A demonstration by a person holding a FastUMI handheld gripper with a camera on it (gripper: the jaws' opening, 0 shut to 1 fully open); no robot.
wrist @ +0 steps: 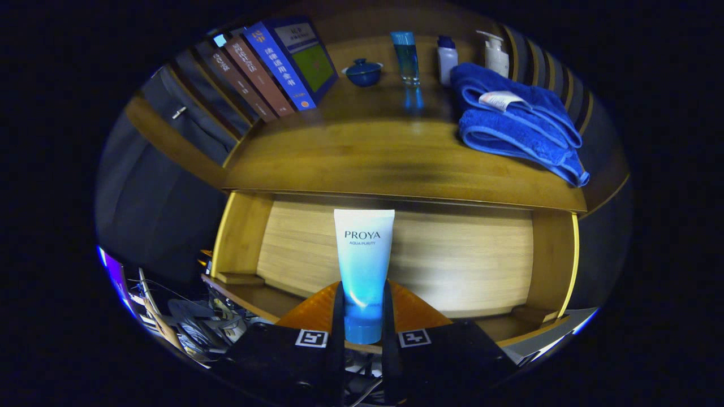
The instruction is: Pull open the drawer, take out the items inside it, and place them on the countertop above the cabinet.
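Right now the tube (363, 265) of pale blue-to-white cream stands upright, cap down, clamped between the two fingers of the claw (363, 330). Both fingers press against its lower part, one on each side just above the blue cap, so the claw is closed down to the tube's width and has a firm hold of it. The tube rises ahead of the fingers, over the open drawer (396, 254).

That drawer is pulled out beneath the counter (367, 158); its light wooden bottom shows behind the tube, with darker wooden side walls to either side. I cannot tell whether anything else lies in it where the fingers and tube hide it.

Beyond the drawer, the wooden counter carries several things. A folded blue towel (515, 124) with a white tag lies on its right part. Along the back stand a white pump bottle (496, 53), a small white bottle (447, 59) with a blue cap just beside the towel's far edge, a tall clear blue bottle (406, 56), and a dark blue lidded cup (363, 72). At the left, a row of books (266, 73) leans at a slant, with blue and brown spines.

Down to the left of the drawer, below the cabinet's side, a tangle of cables (192, 322) and small clutter lies on the floor.
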